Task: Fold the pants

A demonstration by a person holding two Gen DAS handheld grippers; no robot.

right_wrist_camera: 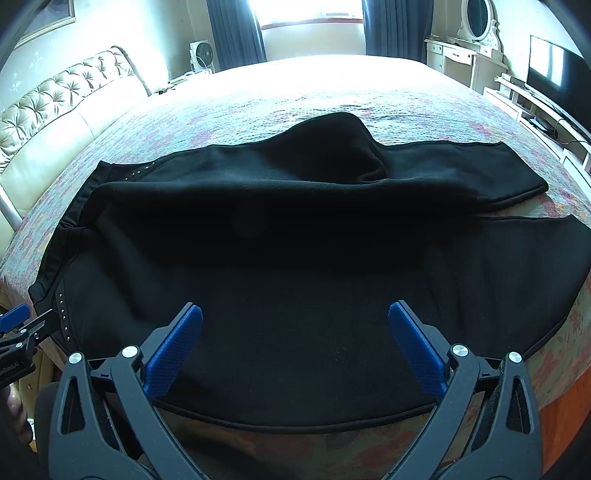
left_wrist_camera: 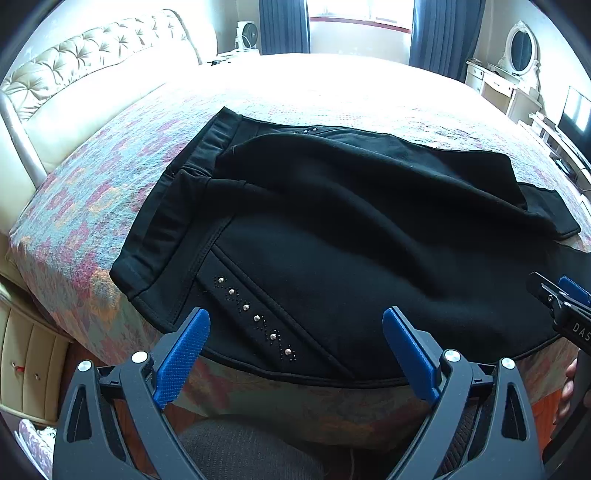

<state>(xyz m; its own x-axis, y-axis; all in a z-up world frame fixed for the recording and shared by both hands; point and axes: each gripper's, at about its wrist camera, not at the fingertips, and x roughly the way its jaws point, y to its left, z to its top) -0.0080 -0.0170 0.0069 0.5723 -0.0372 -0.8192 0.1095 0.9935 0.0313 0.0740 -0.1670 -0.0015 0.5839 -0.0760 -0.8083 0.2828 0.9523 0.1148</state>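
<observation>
Black pants [left_wrist_camera: 332,236] lie spread across the near edge of the bed, waistband [left_wrist_camera: 184,192] to the left and leg ends to the right. A line of silver studs [left_wrist_camera: 255,317] marks the near pocket. One part of the fabric is bunched up at the back [right_wrist_camera: 332,147]. My left gripper [left_wrist_camera: 295,321] hovers open just above the near hem by the studded pocket, holding nothing. Over the near edge of the pants [right_wrist_camera: 295,258], further right, my right gripper [right_wrist_camera: 295,317] is open and empty too. Each gripper shows at the edge of the other's view.
The bed [left_wrist_camera: 92,206] has a floral quilted cover and a tufted cream headboard [left_wrist_camera: 85,51] at the left. A dresser with an oval mirror [right_wrist_camera: 476,22] and a TV [right_wrist_camera: 554,70] stand at the right. A nightstand [left_wrist_camera: 26,354] is at lower left. A window with dark curtains lies ahead.
</observation>
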